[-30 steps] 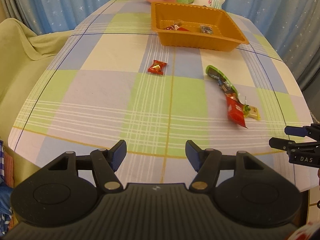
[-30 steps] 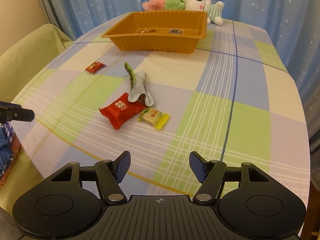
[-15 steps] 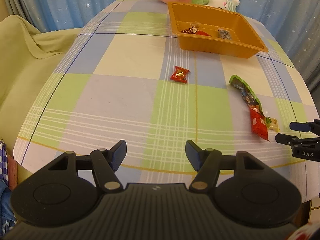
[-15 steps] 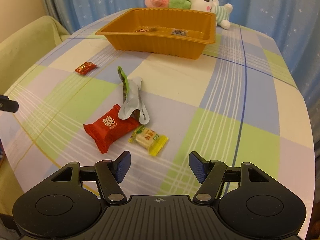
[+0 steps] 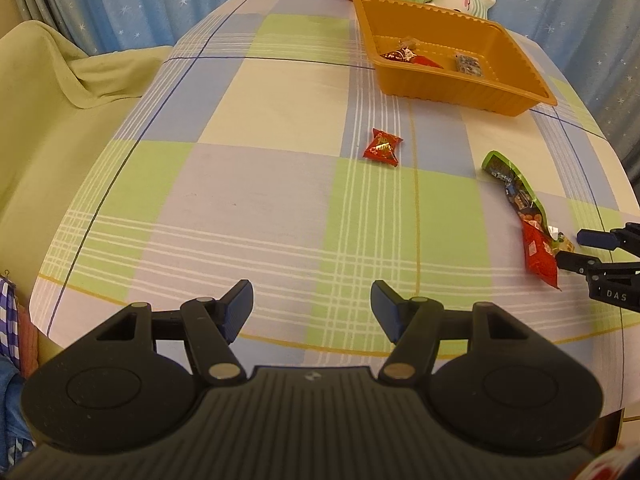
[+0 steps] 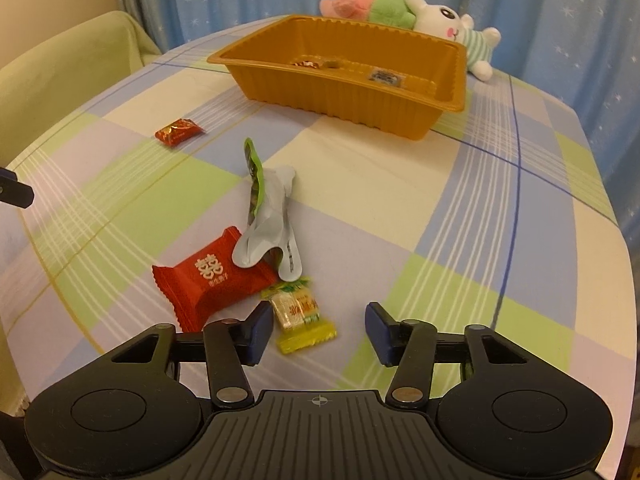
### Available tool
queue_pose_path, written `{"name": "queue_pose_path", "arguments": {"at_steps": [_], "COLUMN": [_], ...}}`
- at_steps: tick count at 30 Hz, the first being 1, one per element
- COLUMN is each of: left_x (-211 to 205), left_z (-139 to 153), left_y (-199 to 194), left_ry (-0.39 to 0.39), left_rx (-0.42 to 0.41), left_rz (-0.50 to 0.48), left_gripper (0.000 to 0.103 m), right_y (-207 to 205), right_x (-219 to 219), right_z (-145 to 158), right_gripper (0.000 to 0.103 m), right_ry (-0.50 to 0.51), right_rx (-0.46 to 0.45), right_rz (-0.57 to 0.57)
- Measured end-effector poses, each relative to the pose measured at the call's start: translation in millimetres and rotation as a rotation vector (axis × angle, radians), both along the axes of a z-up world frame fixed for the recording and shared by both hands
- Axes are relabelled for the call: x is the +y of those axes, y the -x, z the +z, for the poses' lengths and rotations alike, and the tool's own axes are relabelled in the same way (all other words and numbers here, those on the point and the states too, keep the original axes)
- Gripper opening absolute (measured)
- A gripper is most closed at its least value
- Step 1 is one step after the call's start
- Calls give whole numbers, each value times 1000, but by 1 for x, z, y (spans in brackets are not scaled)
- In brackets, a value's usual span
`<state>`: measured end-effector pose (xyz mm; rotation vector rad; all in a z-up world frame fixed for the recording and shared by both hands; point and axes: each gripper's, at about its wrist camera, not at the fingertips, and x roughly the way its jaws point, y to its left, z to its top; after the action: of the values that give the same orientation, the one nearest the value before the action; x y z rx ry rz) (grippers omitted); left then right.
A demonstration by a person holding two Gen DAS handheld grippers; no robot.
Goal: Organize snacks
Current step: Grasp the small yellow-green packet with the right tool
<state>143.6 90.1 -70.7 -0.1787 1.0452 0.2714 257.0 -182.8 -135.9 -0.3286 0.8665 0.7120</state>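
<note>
Snacks: yellow-wrapped candy [image 6: 303,314] lower centre, touching red packet [image 6: 212,278] with white characters; crumpled silver-green wrapper [image 6: 267,224] overlaps packet. Right gripper [image 6: 317,330] wide open, empty, left finger beside candy. Left gripper [image 5: 312,309] wide open, empty.

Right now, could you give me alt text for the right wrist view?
Open tongs hover low over a yellow candy on a checked tablecloth, beside a red packet and a crumpled wrapper. Behind stands an orange tray holding few snacks.
</note>
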Motion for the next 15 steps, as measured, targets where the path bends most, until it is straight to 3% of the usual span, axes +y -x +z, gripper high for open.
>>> {"name": "queue_pose_path", "arguments": {"at_steps": [15], "left_x": [-7], "left_z": [-5], "left_y": [-18], "left_ry": [-6], "left_rx": [0], "left_rz": [-18], "left_gripper": [63], "right_y": [2], "right_x": [9], "right_z": [1], "right_gripper": [23], "right_ry": [-11], "right_rx": [17], "right_rz": [31]}}
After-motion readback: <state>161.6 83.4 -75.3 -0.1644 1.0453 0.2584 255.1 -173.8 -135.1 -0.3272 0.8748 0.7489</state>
